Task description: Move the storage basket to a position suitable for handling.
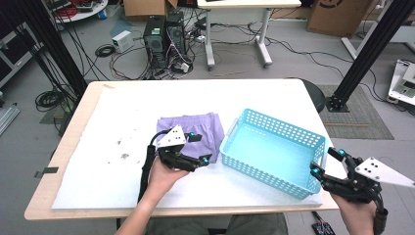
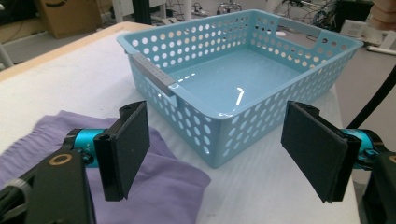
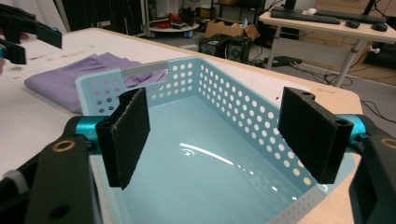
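A light blue basket [image 1: 272, 147] dotted with small round holes is being seen beside a plain purple cloth [image 1: 193, 130] on white.

No text, label, brand, number or sign can be read in any of the views; a dark curved mark is seen on a cardboard box [image 2: 70, 14] behind the table in the left gripper view, but it is cut off by the frame and no word can be made out.
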Demonstrator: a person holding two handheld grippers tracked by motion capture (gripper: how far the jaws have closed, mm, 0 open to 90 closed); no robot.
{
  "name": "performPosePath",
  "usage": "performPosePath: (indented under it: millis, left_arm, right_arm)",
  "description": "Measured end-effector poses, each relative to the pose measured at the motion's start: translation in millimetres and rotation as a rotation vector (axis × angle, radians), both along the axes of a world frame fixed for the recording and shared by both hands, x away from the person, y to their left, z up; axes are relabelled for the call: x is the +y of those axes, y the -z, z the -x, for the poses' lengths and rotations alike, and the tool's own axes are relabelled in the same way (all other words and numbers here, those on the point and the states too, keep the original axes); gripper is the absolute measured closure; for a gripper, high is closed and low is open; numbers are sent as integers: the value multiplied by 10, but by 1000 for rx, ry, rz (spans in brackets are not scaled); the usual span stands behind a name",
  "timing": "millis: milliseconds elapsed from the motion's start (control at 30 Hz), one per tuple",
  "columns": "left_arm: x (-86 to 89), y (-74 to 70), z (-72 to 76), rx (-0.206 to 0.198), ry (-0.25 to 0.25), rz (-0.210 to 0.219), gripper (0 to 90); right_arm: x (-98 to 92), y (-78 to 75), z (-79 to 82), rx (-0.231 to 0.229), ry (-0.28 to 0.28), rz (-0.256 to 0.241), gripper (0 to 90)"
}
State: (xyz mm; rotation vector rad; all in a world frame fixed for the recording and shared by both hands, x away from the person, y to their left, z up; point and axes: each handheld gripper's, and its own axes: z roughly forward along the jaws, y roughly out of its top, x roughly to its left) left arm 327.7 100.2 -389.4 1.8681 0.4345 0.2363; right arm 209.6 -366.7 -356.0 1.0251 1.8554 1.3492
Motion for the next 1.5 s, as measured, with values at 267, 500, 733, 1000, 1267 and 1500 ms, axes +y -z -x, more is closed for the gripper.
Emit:
performPosePath:
  millis: [267, 500, 733, 1000, 1267, 1500]
  left_arm:
    - [-153, 144, -33, 42, 12, -33, 237]
    - [-295, 245, -73, 59, 24, -41, 237]
    - [-371, 317, -154, 86, 13, -53, 237]
    - [-440, 373, -221, 106, 21, -69, 237]
    - [-565, 388, -253, 103, 31, -76, 237]
    - [-658, 426, -269, 104, 55, -98, 243]
  right_arm:
    - [6, 66, 197, 19, 29, 18, 247]
    - [-49, 238, 322, 52, 56, 26, 222]
    - [-116, 417, 428, 86, 66, 11, 220]
    - [-124, 583, 462, 153, 61, 49, 218]
    - [-97, 709, 355, 231, 28, 67, 215]
    - [-13, 726, 221, 244, -20, 88, 211]
